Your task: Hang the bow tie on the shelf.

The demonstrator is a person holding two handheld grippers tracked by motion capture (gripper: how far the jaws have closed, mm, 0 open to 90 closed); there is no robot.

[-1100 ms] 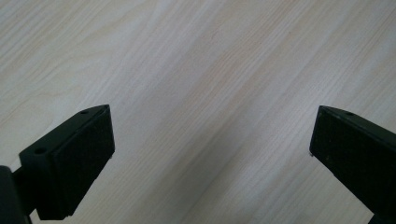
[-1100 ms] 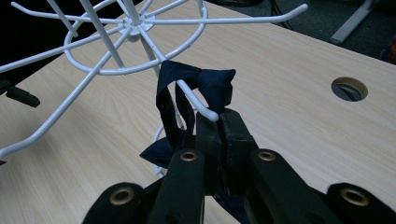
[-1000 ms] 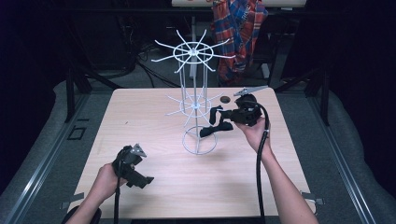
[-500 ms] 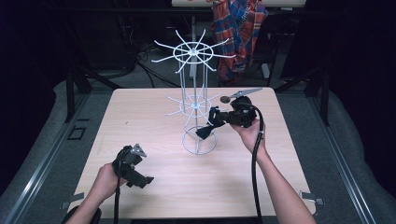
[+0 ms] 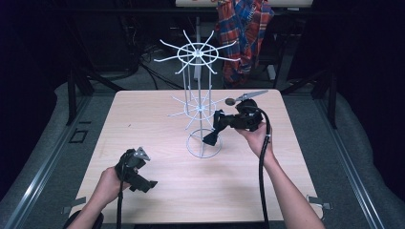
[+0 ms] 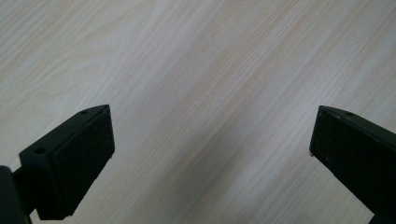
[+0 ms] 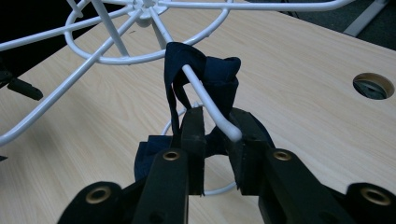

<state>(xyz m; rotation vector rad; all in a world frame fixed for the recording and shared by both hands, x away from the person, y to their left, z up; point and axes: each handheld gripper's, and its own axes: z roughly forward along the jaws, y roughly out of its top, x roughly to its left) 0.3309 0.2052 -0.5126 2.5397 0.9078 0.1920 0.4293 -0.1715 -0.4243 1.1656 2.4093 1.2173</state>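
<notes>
Right gripper view: your right hand-held gripper has just been opening its jaws; a gap shows between them, and the dark blue cloth strap sits between and behind them, looped over a white rack arm. Pads look slack on it. The wire rack stands mid-tabletop. Your left hand-held gripper hangs spread wide over bare wood.

The right gripper's jaws hide the lower part of the dark cloth hung on the white rack's arm.
</notes>
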